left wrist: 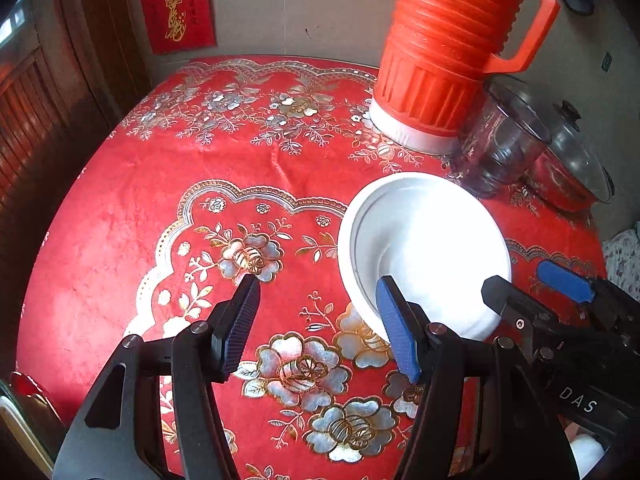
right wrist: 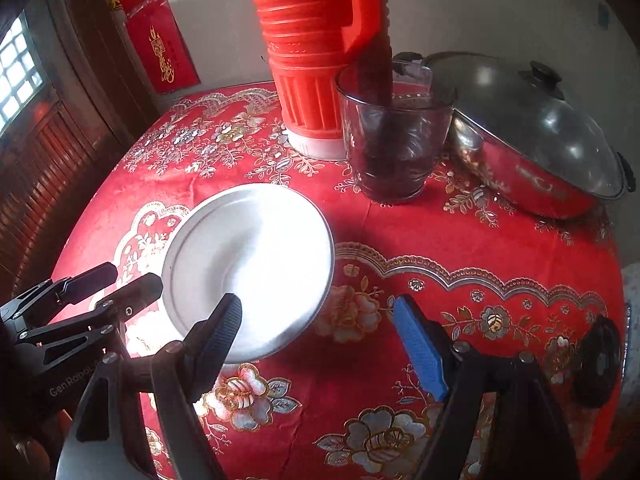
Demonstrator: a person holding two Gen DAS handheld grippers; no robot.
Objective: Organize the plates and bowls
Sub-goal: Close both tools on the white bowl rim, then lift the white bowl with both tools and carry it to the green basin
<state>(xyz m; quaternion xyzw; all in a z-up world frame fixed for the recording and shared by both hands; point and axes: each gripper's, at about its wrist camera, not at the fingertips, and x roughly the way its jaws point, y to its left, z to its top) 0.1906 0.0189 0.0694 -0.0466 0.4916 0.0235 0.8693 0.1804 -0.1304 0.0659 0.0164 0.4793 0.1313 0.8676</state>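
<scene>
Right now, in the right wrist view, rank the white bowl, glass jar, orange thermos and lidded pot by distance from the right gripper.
1. White bowl, just ahead-left of the right gripper.
2. Glass jar, farther back, centre.
3. Orange thermos behind the jar's left, and lidded pot, back right: too close to call.

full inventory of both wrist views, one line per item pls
white plate: 1, white, mid-table on the cloth, between the two grippers
thermos jug: 1, orange-red with white base, far side of table
glass container: 1, clear dark-tinted, right beside the jug
metal pot: 1, silver with glass lid and black knob, far right of table
tablecloth: 1, red with gold and silver flowers, covers the table
wall hanging: 1, red with gold characters, back wall
left gripper: 1, black with blue pads, open, empty, over the cloth left of the plate
right gripper: 1, black with blue pads, open, empty, at the plate's near right edge
</scene>
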